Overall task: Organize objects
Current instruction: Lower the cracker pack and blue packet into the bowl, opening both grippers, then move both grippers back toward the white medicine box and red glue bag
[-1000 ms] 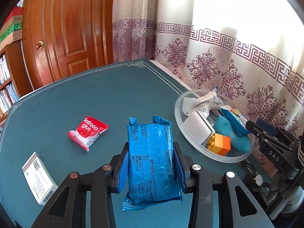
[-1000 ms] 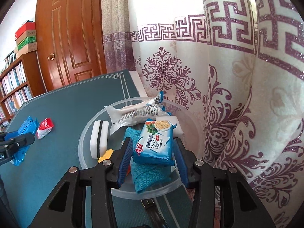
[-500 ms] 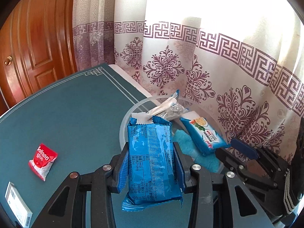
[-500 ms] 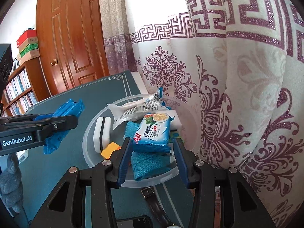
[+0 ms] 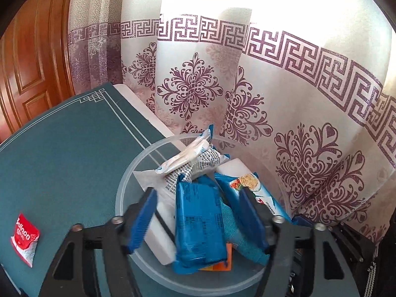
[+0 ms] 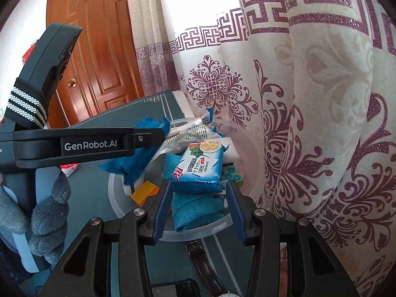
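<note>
inside the clear bowl (image 5: 123,193): blue packet (image 5: 198,222), cracker pack (image 6: 198,165), teal cloth (image 6: 195,208).

"GenRobot.AI" on left gripper (image 6: 158,136)

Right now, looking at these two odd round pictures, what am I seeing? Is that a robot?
No robot: a person, one gloved hand showing, holds a two-fingered tool in each hand. Each tool carries a wide-angle camera looking along its fingers. One picture comes from the left tool, the other from the right tool. On the green table stands a clear bowl of packets and a teal cloth; a red sachet lies outside it. The left tool's jaws are opening, a dark-blue packet between them over the bowl. The right tool grips nothing.
</note>
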Demonstrator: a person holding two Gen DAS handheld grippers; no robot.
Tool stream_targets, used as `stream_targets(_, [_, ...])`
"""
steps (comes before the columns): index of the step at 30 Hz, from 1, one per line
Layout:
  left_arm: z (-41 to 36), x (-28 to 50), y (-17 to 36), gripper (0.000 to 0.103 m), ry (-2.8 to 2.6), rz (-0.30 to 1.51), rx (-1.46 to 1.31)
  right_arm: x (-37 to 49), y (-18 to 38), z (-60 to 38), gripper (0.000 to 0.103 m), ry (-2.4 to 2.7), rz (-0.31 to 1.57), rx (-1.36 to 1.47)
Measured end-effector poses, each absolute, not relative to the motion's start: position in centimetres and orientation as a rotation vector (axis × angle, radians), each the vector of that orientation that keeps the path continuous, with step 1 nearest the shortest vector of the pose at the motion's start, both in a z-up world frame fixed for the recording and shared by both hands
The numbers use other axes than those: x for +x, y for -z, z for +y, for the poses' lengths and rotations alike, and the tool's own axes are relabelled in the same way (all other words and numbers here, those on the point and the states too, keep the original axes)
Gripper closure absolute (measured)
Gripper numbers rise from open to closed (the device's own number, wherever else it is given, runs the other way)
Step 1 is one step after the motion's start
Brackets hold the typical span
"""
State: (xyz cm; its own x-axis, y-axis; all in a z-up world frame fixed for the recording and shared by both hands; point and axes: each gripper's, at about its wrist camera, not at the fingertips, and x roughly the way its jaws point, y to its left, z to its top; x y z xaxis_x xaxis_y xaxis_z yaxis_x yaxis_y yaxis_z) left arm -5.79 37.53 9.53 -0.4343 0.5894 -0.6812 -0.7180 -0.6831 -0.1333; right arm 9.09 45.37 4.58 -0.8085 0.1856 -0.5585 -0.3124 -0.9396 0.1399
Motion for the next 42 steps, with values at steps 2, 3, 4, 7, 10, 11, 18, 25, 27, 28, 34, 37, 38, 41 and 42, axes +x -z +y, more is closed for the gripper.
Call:
stream_targets(2, [36.7,-5.8,-9.8,0.017,-2.172,0.206,-0.895,9.1,-4.5,45.4,0.057,-2.74,0.335,-0.813])
stream_targets(3, [36.5,-5.9,-9.8,0.017,-2.179,0.209,-0.897,9.1,-4.5,45.4,0.057,-2.739,0.337,-0.811])
stream_targets(4, [36.2,-6.0,-9.9,0.017,-2.19,0.21,-0.898,9.1,-4.5,45.4,0.057,-2.739,0.34,-0.81])
stream_targets(7, [35.2,-6.2,-10.0,0.016,-2.227,0.211,-0.897,9.1,-4.6,45.3,0.057,-2.741,0.34,-0.807])
stream_targets(10, [34.3,-6.2,-10.0,0.012,-2.267,0.208,-0.9,9.0,-4.8,44.9,0.057,-2.745,0.329,-0.808])
stream_targets(11, [34.0,-6.1,-10.0,0.011,-2.276,0.206,-0.898,8.9,-4.8,44.7,0.057,-2.747,0.326,-0.808])
stream_targets(18, [32.1,-4.9,-10.3,0.001,-2.342,0.229,-0.87,9.4,-5.0,43.8,0.054,-2.755,0.309,-0.811])
stream_targets(25, [30.1,-3.7,-9.9,0.001,-2.387,0.271,-0.883,10.1,-5.2,43.6,0.053,-2.728,0.302,-0.807])
stream_targets(27, [29.3,-3.4,-9.8,0.001,-2.412,0.287,-0.885,10.3,-5.3,43.5,0.053,-2.715,0.296,-0.802])
stream_targets(28, [28.9,-3.3,-9.7,0.001,-2.433,0.299,-0.889,10.4,-5.4,43.5,0.053,-2.711,0.291,-0.798])
stream_targets(34, [25.7,-3.3,-9.0,0.001,-2.478,0.256,-0.937,11.3,-6.4,42.2,0.053,-2.709,0.265,-0.757])
stream_targets(37, [24.0,-3.3,-8.8,0.0,-2.5,0.222,-0.961,11.7,-6.8,41.0,0.042,-2.724,0.254,-0.733])
stream_targets(38, [23.4,-3.3,-8.8,0.001,-2.506,0.209,-0.967,11.8,-6.9,40.6,0.039,-2.73,0.258,-0.726])
stream_targets(41, [21.5,-3.4,-8.6,0.001,-2.53,0.183,-0.985,11.6,-7.0,39.2,0.037,-2.748,0.248,-0.738])
stream_targets(42, [20.8,-3.4,-8.6,0.001,-2.54,0.176,-0.99,11.6,-7.0,38.8,0.037,-2.756,0.249,-0.743])
